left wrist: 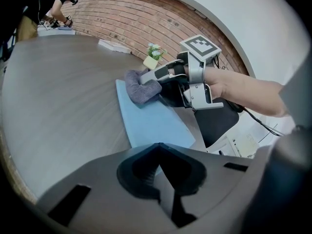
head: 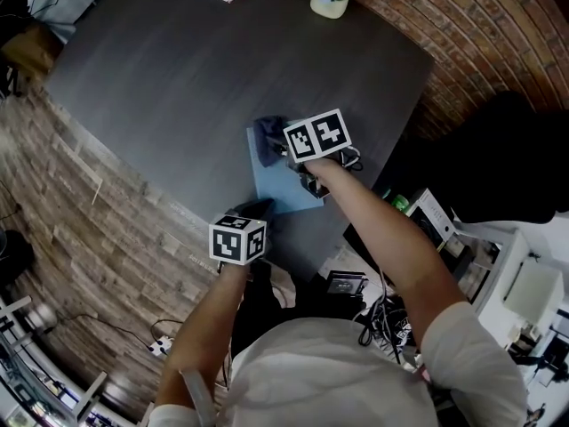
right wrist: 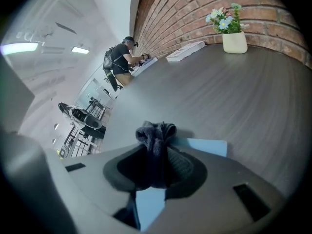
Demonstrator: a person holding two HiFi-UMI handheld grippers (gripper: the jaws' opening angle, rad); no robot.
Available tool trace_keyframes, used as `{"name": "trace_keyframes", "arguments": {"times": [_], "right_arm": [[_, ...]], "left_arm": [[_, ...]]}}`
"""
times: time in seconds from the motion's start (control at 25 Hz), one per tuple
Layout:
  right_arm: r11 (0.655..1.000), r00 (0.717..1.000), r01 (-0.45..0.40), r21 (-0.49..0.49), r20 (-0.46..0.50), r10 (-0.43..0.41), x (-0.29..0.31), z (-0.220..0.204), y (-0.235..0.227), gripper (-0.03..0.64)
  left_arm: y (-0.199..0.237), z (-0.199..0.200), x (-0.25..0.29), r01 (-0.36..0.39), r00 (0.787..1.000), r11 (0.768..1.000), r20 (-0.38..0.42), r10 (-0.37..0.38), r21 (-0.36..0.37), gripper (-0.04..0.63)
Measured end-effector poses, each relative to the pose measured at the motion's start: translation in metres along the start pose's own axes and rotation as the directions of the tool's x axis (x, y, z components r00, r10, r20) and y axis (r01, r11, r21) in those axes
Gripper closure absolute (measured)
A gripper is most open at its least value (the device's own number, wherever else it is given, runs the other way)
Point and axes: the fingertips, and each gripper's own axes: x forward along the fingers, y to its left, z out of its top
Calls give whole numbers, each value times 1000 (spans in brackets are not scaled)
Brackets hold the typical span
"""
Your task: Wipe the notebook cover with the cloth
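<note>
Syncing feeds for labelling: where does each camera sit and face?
Head view: on the person's head, aimed steeply down at the dark grey wooden table; both forearms, left gripper and right gripper show.
Left gripper view: on that gripper, looking past its shut jaws over the light blue notebook to the right gripper clamping the dark grey-blue cloth; the right forearm shows.
Right gripper view: on that gripper, facing the white flower pot; only its jaws show.
Shared: all three show notebook and cloth.
</note>
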Motion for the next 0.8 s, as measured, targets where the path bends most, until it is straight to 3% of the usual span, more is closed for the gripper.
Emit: {"name": "trace_keyframes", "arguments": {"times": [0.8], "right_arm": [[992, 992, 124, -6, -11, -124, -47, -16, -57, 508]], "left_arm": [[-1, 0, 3, -18, 1000, 1000, -19, 18, 15, 588]]}}
